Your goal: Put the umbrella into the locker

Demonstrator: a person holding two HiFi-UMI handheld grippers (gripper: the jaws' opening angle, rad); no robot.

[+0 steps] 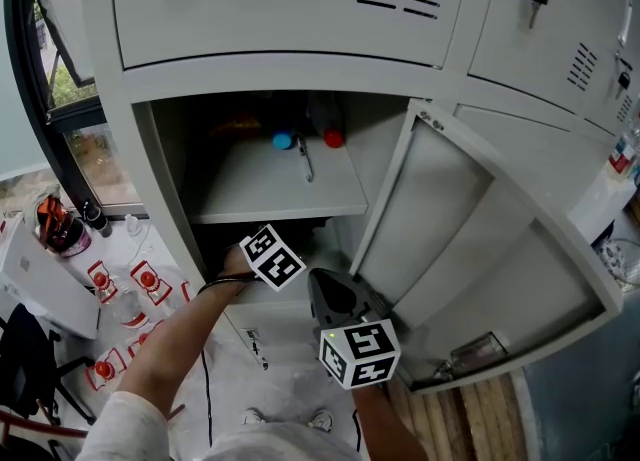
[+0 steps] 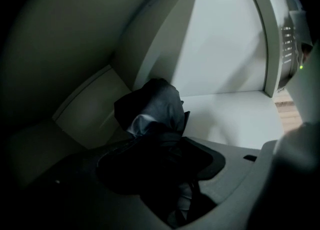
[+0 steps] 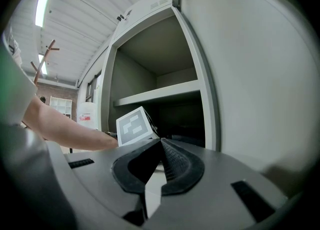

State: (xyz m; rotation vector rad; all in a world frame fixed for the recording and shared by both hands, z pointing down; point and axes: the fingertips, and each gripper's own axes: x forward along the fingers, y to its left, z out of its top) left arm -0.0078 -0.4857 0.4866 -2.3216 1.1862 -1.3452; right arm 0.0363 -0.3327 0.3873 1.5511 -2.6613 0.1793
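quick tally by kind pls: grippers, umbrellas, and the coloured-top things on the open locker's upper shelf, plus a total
grippers: 2 (left gripper, right gripper)
umbrella: 1, between the left gripper's jaws
blue-topped thing: 1, on the shelf
red-topped thing: 1, on the same shelf
total: 5

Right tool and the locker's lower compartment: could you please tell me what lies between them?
The marker cube of the left tool and the person's forearm lie there, as the right gripper view shows.
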